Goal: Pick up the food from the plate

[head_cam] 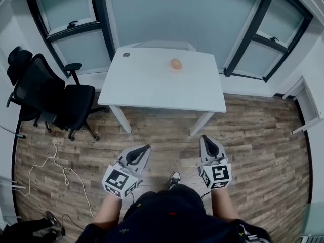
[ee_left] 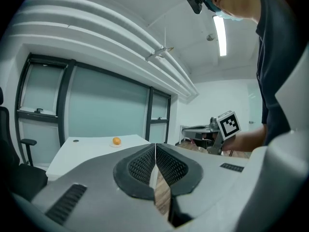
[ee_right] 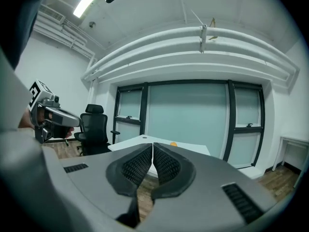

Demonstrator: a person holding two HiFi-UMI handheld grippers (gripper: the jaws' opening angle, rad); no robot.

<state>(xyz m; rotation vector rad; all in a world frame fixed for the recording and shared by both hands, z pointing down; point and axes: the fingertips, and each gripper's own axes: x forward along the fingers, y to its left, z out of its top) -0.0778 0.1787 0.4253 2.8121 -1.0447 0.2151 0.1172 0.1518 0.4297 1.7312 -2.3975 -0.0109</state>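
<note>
An orange round piece of food [head_cam: 175,63] sits on a small pale plate [head_cam: 175,68] near the far middle of a white table [head_cam: 152,85]. From the left gripper view the food [ee_left: 116,140] shows as a small orange ball on the table; the right gripper view shows only a sliver of the food [ee_right: 173,143] above the jaws. My left gripper [head_cam: 147,148] and right gripper [head_cam: 204,137] are held close to the person's body over the wooden floor, well short of the table. Both are shut with nothing between the jaws.
A black office chair [head_cam: 48,97] stands left of the table. White cables [head_cam: 55,166] lie on the wooden floor at the left. Glass partitions with dark frames [head_cam: 253,39] run behind the table. A white shelf [head_cam: 306,108] stands at the right wall.
</note>
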